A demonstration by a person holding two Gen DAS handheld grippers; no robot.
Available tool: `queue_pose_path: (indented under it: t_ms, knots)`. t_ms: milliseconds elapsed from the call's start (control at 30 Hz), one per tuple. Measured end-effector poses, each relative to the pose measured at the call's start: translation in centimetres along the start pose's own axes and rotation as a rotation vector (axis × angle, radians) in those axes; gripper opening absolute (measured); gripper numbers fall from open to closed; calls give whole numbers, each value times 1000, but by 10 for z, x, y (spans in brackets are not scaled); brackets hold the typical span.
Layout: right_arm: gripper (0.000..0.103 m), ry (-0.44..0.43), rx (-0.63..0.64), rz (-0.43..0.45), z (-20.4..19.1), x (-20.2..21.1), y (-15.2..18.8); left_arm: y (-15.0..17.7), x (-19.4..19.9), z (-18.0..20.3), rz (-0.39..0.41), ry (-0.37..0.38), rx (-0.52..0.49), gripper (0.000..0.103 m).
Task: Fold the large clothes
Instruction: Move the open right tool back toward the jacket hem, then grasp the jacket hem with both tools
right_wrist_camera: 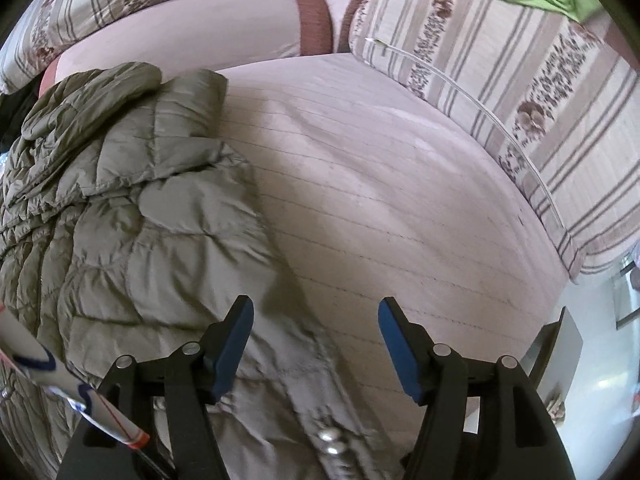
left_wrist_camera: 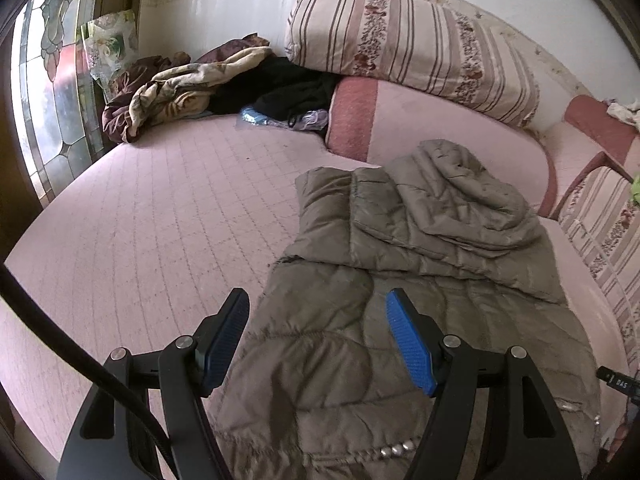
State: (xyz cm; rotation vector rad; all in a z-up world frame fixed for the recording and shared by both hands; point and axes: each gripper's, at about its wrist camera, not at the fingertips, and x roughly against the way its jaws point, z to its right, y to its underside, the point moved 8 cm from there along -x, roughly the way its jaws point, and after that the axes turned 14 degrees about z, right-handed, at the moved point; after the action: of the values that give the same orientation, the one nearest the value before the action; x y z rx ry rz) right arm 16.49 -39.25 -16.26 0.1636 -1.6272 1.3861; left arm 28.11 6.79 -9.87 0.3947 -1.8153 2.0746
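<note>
- Already part-folded — olive quilted jacket (left_wrist_camera: 420, 280) lies on the pink bed (left_wrist_camera: 160, 220), sleeves laid across its body.
- Left hand-held gripper (left_wrist_camera: 316, 336) hovers over the hem, fingers apart, empty.
- Right hand-held gripper (right_wrist_camera: 316, 340) likewise spread at the jacket's right edge, snaps below.
- Next, likely: pinch both hem corners — fold toward the collar.

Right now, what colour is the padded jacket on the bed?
Olive-grey, quilted all over; the jacket shows best in the left wrist view.
</note>
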Motion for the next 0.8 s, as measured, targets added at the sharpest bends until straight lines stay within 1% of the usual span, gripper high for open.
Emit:
queue_pose_path:
  t_ms: [67, 233, 367, 467, 567, 667, 800]
  knots:
    - [72, -12, -8, 6, 7, 2, 3, 0, 9, 3, 12, 6, 3, 70]
    - [74, -56, -42, 17, 21, 6, 13, 0, 36, 10, 46, 9, -7, 70]
    - [78, -111, -82, 24, 29, 8, 21, 10, 52, 11, 40, -7, -30, 70]
    - [79, -151, -112, 19, 32, 7, 26, 23, 56, 8, 3, -26, -54, 70]
    - [79, -192, -145, 3, 35, 5, 31, 36, 56, -4, -45, -60, -52, 70]
    - [80, -245, -185, -16, 34, 2, 36, 49, 54, -25, -103, -95, -17, 70]
    - [80, -334, -225, -47, 24, 0, 45, 69, 46, -64, -192, -144, 47, 70]
